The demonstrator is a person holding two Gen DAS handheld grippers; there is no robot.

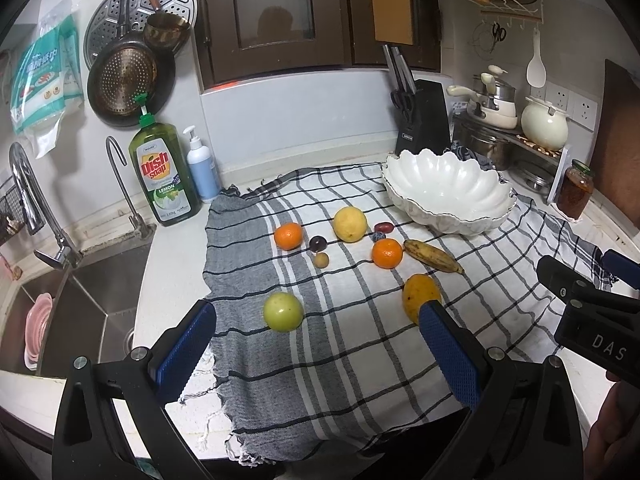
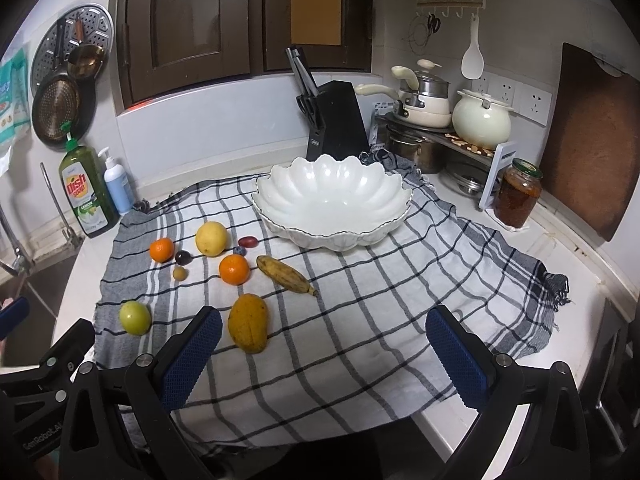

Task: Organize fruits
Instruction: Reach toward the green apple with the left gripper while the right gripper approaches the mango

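A: Status on the tabletop [image 2: 532, 264]?
B: Checked cloth [image 2: 360, 300] is covering it. White scalloped bowl [image 2: 332, 200] is sitting far ahead of the right tool [image 2: 324, 354], nothing lying in it.
A: Tools?
B: Both are hovering over the near edge of the cloth. Right tool jaws are standing wide apart, gripping nothing. Left tool [image 1: 316, 346] same: wide, holding nothing.
A: Fruit?
B: All lying loose on the cloth, apart from the bowl. Mango [image 2: 248, 322] is sitting just beside the right tool's left finger. Banana [image 2: 285, 274] is lying ahead of it, toward the bowl. Yellow round fruit [image 2: 211, 238] is sitting farther out, left of the bowl. Green apple [image 1: 283, 312] is resting ahead of the left tool, between its fingers' line. Two oranges [image 2: 234, 269] [image 2: 162, 249] are sitting beyond that. Small dark plum [image 2: 183, 257] and the other small fruits are sitting between the oranges.
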